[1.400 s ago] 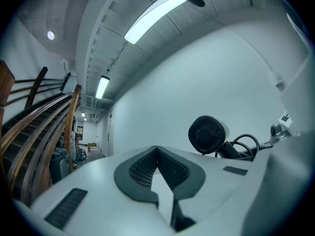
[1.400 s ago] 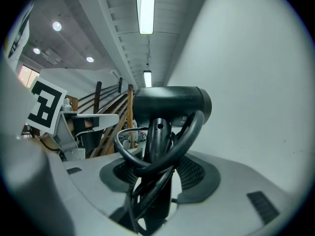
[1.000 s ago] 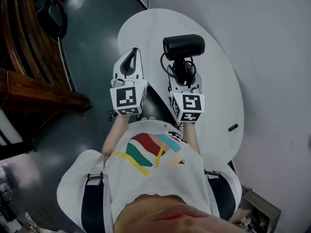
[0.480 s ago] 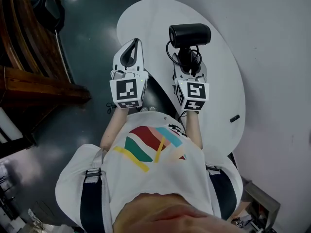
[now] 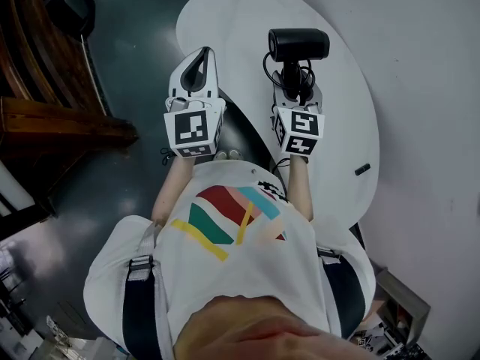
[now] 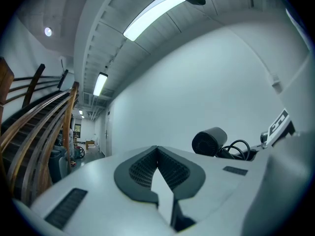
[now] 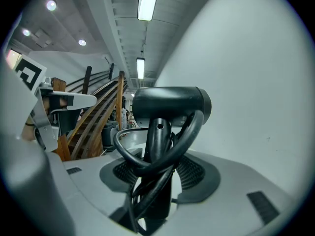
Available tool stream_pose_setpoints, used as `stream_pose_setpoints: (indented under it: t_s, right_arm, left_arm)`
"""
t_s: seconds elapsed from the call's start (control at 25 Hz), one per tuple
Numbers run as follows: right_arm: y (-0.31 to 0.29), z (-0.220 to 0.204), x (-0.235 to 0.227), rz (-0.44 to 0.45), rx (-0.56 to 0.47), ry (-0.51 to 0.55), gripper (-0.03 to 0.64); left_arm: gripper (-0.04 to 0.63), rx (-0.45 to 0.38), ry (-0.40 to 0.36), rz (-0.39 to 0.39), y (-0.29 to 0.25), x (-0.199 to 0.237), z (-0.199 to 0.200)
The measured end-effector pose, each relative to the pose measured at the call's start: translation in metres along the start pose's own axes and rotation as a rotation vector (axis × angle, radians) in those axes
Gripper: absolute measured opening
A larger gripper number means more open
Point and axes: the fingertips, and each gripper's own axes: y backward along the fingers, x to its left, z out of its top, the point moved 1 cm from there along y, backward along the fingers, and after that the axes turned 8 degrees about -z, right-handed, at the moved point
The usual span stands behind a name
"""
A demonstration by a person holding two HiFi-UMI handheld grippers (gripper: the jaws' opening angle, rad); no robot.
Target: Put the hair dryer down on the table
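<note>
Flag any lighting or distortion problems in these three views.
Head view: dim overall, the dark floor shows glare spots, the white table reads evenly. Left gripper view: heavy fisheye curving, black corners, the ceiling light strip is blown out. Right gripper view: same fisheye; the hair dryer is dark against the bright wall, little surface detail.

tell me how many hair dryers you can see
1. The hair dryer is clamped by its handle in the right gripper, over the table. No other shows.

White oval table (image 5: 232, 28) with small black object (image 5: 361, 169)
</note>
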Motion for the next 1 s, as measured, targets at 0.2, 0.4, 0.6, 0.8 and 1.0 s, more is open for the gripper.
stream_pose_setpoints:
  t_s: [0.2, 0.4, 0.6, 0.8, 1.0]
  right_arm:
    - [-0.003, -0.017, -0.005, -0.034, 0.037, -0.025, 0.224]
    - [-0.006, -0.035, -0.009, -0.057, 0.078, -0.049, 0.224]
    - [-0.010, -0.054, -0.013, -0.067, 0.131, -0.072, 0.224]
    - [-0.015, -0.076, -0.015, -0.082, 0.183, -0.083, 0.224]
    - [-0.022, -0.104, -0.017, -0.092, 0.250, -0.090, 0.224]
  left_arm:
    - [0.015, 0.000, -0.006, 0.000, 0.002, 0.001, 0.000]
    - [0.015, 0.010, -0.005, -0.012, 0.000, -0.004, -0.003]
    - [0.015, 0.023, -0.012, -0.028, -0.003, -0.009, -0.006]
    - [0.015, 0.027, -0.029, -0.028, -0.003, -0.007, -0.005]
    - [0.015, 0.034, -0.030, -0.018, -0.002, -0.004, -0.007]
